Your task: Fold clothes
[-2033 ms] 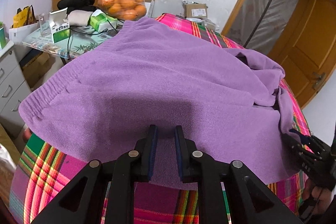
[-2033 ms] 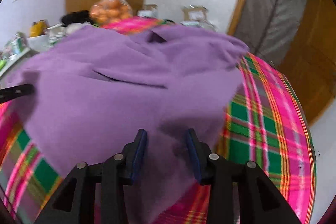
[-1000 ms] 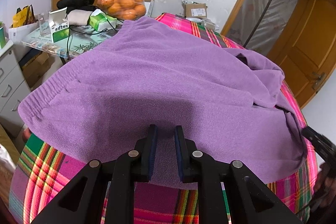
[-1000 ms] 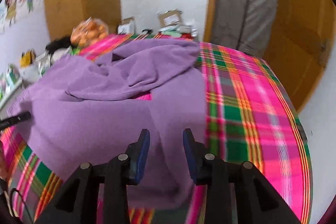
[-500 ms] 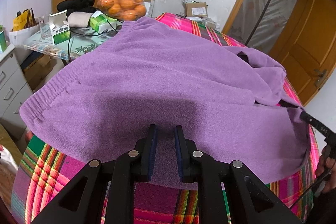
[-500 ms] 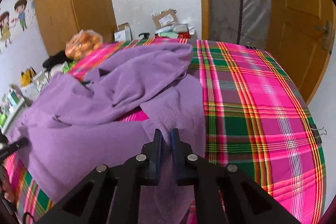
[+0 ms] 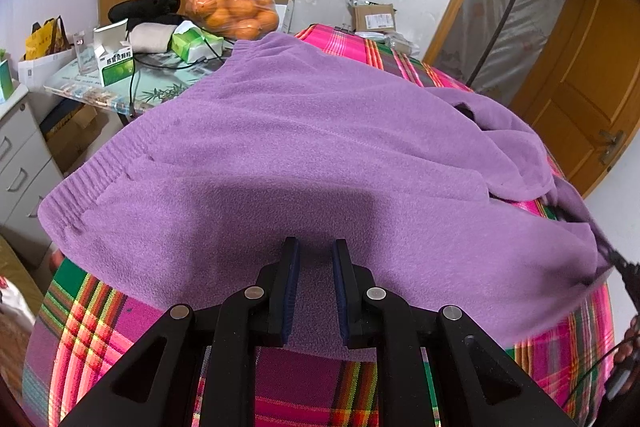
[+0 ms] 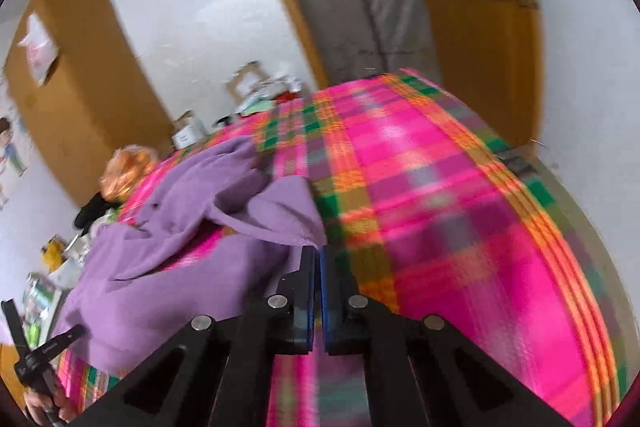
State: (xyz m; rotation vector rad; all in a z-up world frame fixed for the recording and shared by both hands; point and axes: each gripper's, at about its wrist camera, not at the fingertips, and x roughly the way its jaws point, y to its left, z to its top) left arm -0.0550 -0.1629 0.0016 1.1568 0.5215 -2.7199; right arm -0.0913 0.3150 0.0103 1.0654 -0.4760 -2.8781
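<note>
A purple fleece sweater [image 7: 320,155] lies spread over a bed with a pink and green plaid cover [image 7: 104,339]. My left gripper [image 7: 314,259] sits at the sweater's near edge. Its jaws stand narrowly apart with the cloth drawn up between the pads, so it holds that edge. In the blurred right wrist view my right gripper [image 8: 318,255] is shut, with a corner of the sweater [image 8: 292,215] running into its tips. That corner is stretched out to the right over the plaid cover [image 8: 460,227]. The left gripper [image 8: 44,351] and a hand show at the lower left.
Left of the bed stands a glass-topped table [image 7: 160,83] with a bag of oranges [image 7: 232,7], boxes and cables. Grey drawers [image 7: 20,163] stand nearer. Cardboard boxes [image 7: 372,17] sit past the bed's far end, and wooden doors [image 7: 580,99] are on the right.
My right gripper shut on the sweater's right corner, rolled, and swung to the right, pulling that corner out over the plaid cover. The left gripper stayed where it was.
</note>
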